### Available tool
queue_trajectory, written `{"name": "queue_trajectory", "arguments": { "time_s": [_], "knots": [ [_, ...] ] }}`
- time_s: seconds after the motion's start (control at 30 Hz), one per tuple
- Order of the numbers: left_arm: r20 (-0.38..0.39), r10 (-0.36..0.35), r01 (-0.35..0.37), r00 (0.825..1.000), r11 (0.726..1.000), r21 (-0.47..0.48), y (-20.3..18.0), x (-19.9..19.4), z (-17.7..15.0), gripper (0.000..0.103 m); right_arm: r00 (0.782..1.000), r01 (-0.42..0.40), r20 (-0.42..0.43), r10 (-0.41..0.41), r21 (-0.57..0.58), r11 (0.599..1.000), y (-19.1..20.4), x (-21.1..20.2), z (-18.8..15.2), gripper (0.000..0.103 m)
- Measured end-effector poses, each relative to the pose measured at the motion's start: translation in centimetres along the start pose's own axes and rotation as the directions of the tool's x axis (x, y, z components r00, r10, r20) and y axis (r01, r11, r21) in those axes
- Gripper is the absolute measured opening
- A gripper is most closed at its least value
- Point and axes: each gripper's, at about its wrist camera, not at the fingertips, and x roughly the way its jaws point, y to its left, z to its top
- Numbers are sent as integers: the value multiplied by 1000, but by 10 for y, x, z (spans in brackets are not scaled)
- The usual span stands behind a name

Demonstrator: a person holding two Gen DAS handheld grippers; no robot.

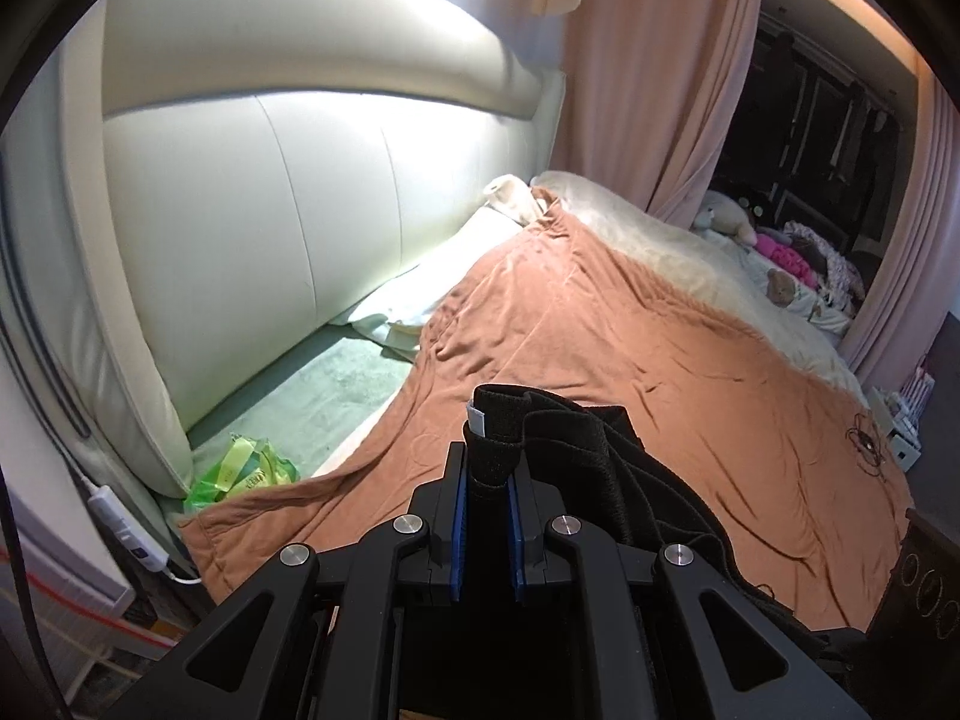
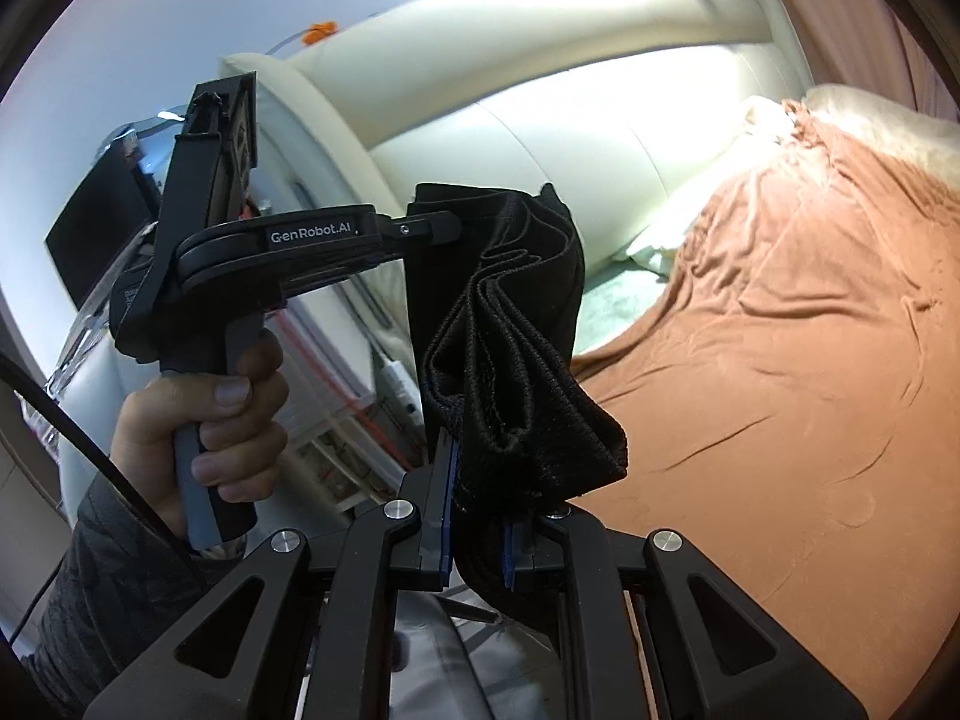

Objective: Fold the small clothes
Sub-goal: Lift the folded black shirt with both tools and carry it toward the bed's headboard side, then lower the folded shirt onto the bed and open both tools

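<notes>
A small black garment (image 2: 516,324) with an elastic waistband hangs in the air between my two grippers, bunched in folds, above the near edge of the bed. My left gripper (image 1: 487,480) is shut on one end of its waistband (image 1: 498,438), where a small white label shows. It also shows in the right wrist view (image 2: 444,228), held in a person's hand and pinching the garment's upper corner. My right gripper (image 2: 477,498) is shut on the garment's lower bunched part. The rest of the garment (image 1: 606,450) trails to the right.
An orange-brown blanket (image 1: 630,348) covers the bed, with a cream padded headboard (image 1: 288,192) behind. A green plastic bag (image 1: 246,471) lies by the headboard. Pillows (image 1: 420,294), stuffed toys (image 1: 732,216) and a pink curtain (image 1: 654,72) stand farther back.
</notes>
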Motion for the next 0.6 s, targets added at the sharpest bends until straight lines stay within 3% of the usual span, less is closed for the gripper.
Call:
{"name": "queue_trajectory", "arguments": {
  "time_s": [0.6],
  "knots": [
    [-158,81,-85,984,996,-13,31,183,18,12,996,65,-61,-58,120,991,-243,28,27,8]
  ]
}}
